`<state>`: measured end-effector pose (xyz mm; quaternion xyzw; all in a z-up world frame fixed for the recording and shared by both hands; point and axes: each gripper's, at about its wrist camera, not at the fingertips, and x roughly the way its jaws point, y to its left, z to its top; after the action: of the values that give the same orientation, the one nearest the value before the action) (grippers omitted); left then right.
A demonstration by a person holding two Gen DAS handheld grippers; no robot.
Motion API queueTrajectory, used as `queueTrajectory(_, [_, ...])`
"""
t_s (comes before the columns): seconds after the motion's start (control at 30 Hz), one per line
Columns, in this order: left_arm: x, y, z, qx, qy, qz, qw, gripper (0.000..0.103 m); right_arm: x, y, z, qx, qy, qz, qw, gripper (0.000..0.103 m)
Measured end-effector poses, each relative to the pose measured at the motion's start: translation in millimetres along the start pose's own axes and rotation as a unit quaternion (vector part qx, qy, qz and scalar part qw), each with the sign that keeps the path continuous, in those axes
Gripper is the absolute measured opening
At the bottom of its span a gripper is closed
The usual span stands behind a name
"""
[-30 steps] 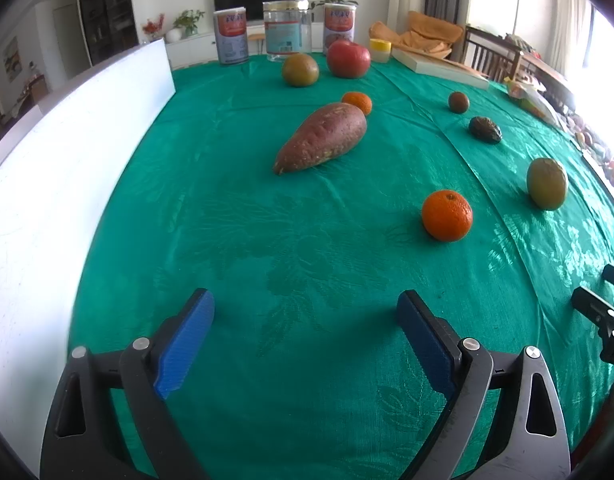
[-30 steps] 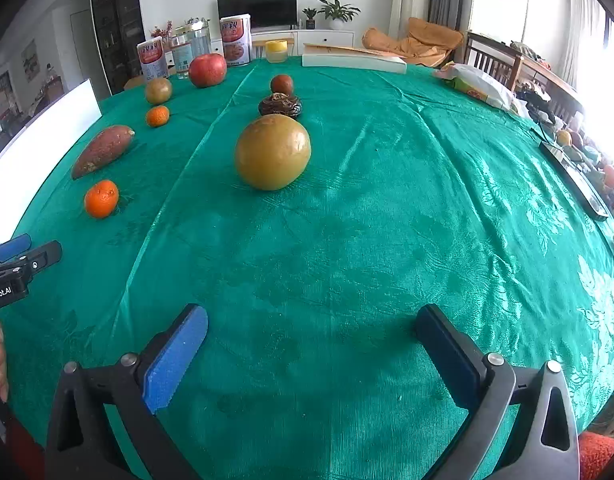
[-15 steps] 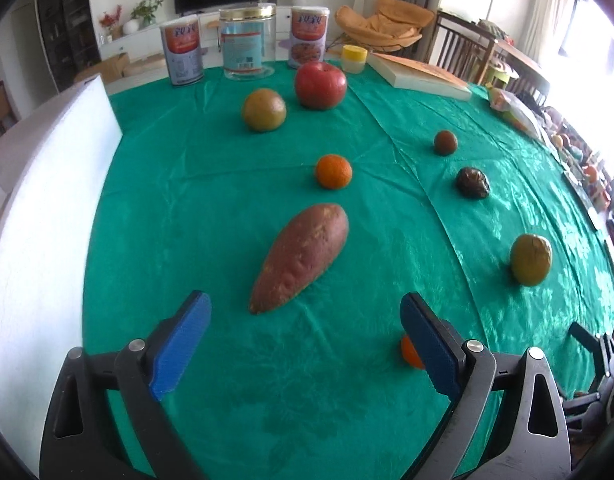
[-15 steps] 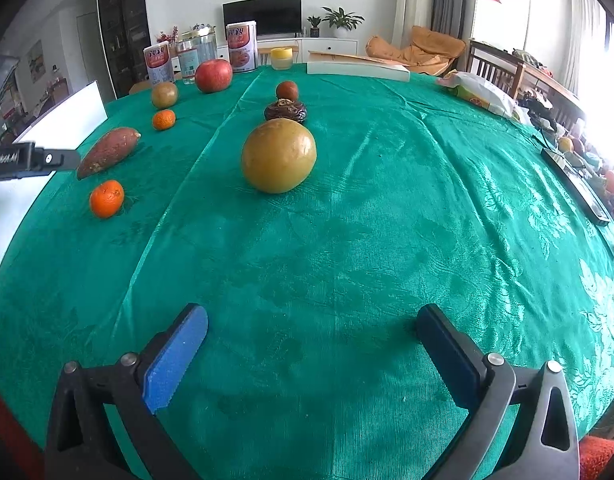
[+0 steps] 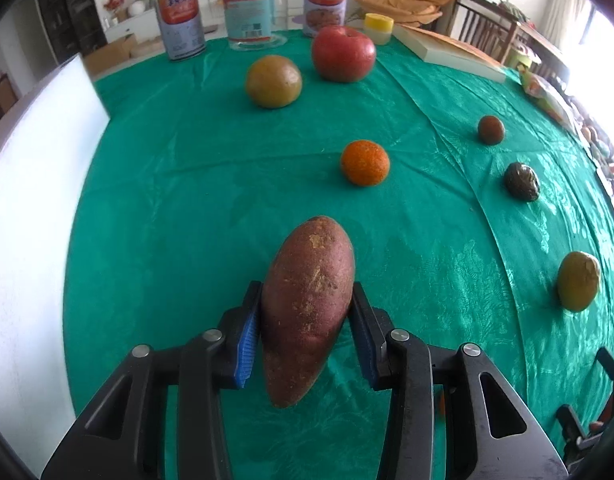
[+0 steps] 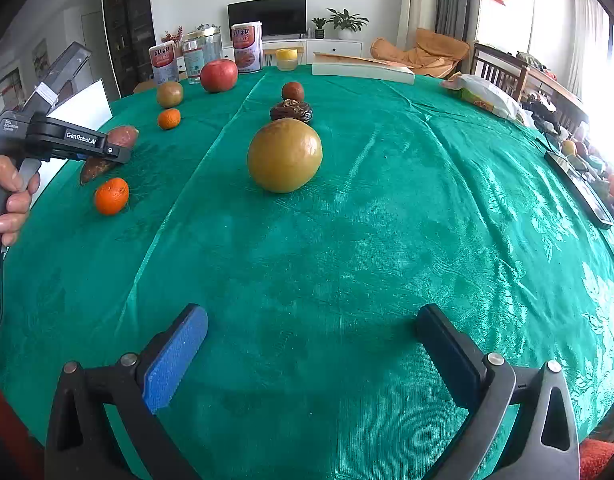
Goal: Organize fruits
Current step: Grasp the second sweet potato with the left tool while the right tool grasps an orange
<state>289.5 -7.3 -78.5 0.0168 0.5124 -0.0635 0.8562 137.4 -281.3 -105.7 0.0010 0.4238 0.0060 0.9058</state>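
The sweet potato (image 5: pixel 309 304) served as the landmark on the green-clothed bench (image 5: pixel 179 200). To its left stood a white board (image 5: pixel 31 208) along the bench edge. The left gripper (image 5: pixel 306 326) had its fingers (image 5: pixel 247 338) pressed against both flanks of the sweet potato, gripping it around the middle, its blunt end pointing away past the fingertips and its tapered end hanging back toward the camera. Beyond it lay a small orange (image 5: pixel 364 162), farther off a greenish-brown round fruit (image 5: pixel 273 81) and a red apple (image 5: pixel 343 53), with two tins (image 5: pixel 179 20) and a clear jar (image 5: pixel 253 12) behind those. To the right of the sweet potato sat a small brown fruit (image 5: pixel 491 130), a dark wrinkled one (image 5: pixel 521 181) and a yellow-green fruit (image 5: pixel 578 281), in a row running nearer.

In the right wrist view, a second orange (image 6: pixel 111 196) lay just on the near side of the sweet potato. Well to its right, the right gripper (image 6: pixel 307 344) hung over bare cloth with its fingers (image 6: pixel 175 356) spread wide, nothing between them; the yellow-green fruit lay ahead of them, well apart.
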Motion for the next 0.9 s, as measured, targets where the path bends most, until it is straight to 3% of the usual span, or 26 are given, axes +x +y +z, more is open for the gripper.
queueTrajectory(0.17, [-31, 28, -41, -0.079, 0.014, -0.006, 0.9967, 0.042, 0, 0, 0, 0.0, 0.0, 0.0, 1.0, 0.103])
queueTrajectory(0.37, [-57, 37, -89, -0.096, 0.007, -0.016, 0.9953, 0.042, 0, 0, 0, 0.0, 0.0, 0.0, 1.0, 0.103])
queueTrajectory(0.47, [-55, 37, -99, -0.087, -0.016, -0.01, 0.9961, 0.045, 0, 0, 0, 0.0, 0.0, 0.0, 1.0, 0.103])
queueTrajectory(0.5, [-56, 35, -100, -0.079, -0.031, -0.002, 0.9964, 0.047, 0, 0, 0, 0.0, 0.0, 0.0, 1.0, 0.103])
queueTrajectory(0.57, [-56, 32, -100, -0.065, -0.051, 0.019, 0.9964, 0.077, -1, 0, 0, 0.0, -0.001, 0.0, 1.0, 0.103])
queueTrajectory(0.6, [-55, 31, -100, -0.061, -0.063, 0.031, 0.9957, 0.082, -1, 0, 0, 0.0, -0.001, 0.0, 1.0, 0.103])
queueTrajectory(0.73, [-44, 31, -101, -0.056, -0.083, 0.065, 0.9928, 0.086, -1, 0, 0, 0.0, -0.001, 0.0, 1.0, 0.103])
queueTrajectory(0.9, [-40, 35, -98, -0.064, -0.079, 0.067, 0.9926, 0.094, -1, 0, 0, 0.0, -0.002, 0.0, 1.0, 0.103])
